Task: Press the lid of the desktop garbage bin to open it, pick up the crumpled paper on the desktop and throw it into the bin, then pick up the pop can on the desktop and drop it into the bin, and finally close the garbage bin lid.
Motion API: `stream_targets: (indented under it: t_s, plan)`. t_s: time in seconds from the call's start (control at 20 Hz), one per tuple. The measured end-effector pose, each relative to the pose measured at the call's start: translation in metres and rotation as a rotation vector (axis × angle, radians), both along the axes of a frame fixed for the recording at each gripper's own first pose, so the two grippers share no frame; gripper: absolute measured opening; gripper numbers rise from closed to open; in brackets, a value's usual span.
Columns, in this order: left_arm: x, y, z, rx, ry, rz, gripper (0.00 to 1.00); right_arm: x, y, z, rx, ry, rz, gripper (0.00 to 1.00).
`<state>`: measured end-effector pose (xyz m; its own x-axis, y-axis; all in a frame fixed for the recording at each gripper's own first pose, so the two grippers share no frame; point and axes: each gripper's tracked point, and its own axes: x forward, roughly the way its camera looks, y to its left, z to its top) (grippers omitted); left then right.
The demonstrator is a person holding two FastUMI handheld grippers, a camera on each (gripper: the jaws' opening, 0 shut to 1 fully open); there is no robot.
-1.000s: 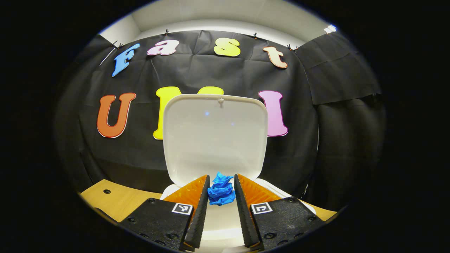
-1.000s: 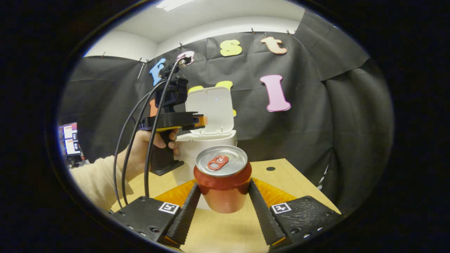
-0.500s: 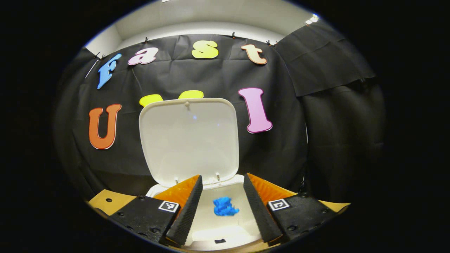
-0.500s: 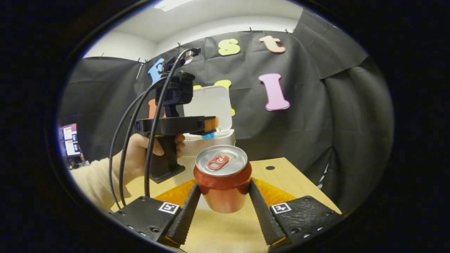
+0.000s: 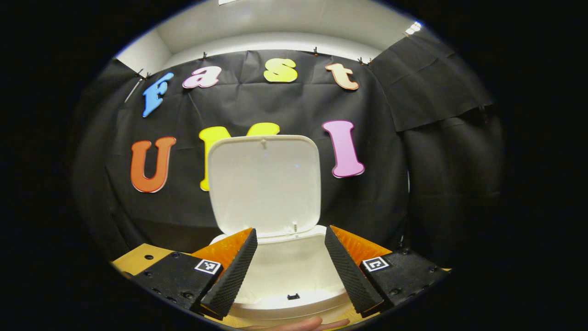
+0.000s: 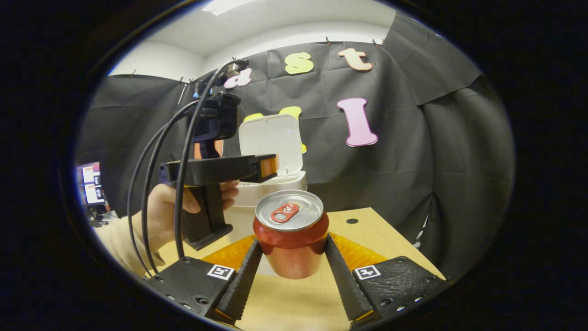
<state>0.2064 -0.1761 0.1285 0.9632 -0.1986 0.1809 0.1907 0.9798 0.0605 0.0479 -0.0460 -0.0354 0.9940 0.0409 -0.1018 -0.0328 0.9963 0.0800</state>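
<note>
Hovering over the bin point(image 5: 285, 271), left gripper point(image 5: 287, 241) had its fingers spread and empty; lid point(image 5: 264, 184) stood upright. Right gripper point(image 6: 290, 250) clamped the pop can point(image 6: 290, 232) in front of the bin, ready to drop it in.

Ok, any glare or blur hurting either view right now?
Left gripper view: sharp, bright glare along the bin's front rim, lid evenly lit. Right gripper view: sharp, soft sheen on the can top, fisheye bending at the edges.

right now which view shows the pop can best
The right gripper view: the pop can stands upright between the right gripper fingers, top and tab clear. The left gripper view faces the open bin instead.
</note>
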Motion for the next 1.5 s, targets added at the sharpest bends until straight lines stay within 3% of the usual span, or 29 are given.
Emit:
stream_targets:
  t_s: [0.2,0.6,1.05,1.25,1.5]
  plan:
    - [-0.035,0.027,-0.018,-0.031,0.030,0.107,0.97,-0.001,0.002,0.000,0.014,-0.007,-0.004,0.79]
    - [-0.099,0.076,-0.067,-0.042,0.080,0.165,0.97,-0.015,0.025,0.003,-0.047,-0.010,-0.007,0.79]
    - [-0.149,0.115,-0.121,-0.041,0.110,0.217,0.97,-0.019,0.031,0.002,0.002,0.023,-0.034,0.79]
    - [-0.159,0.117,-0.141,-0.083,0.157,0.193,0.97,-0.009,0.027,0.036,-0.044,-0.028,-0.079,0.79]
    - [-0.169,0.133,-0.133,-0.054,0.119,0.212,0.97,0.010,0.050,0.096,-0.017,-0.037,0.013,0.80]
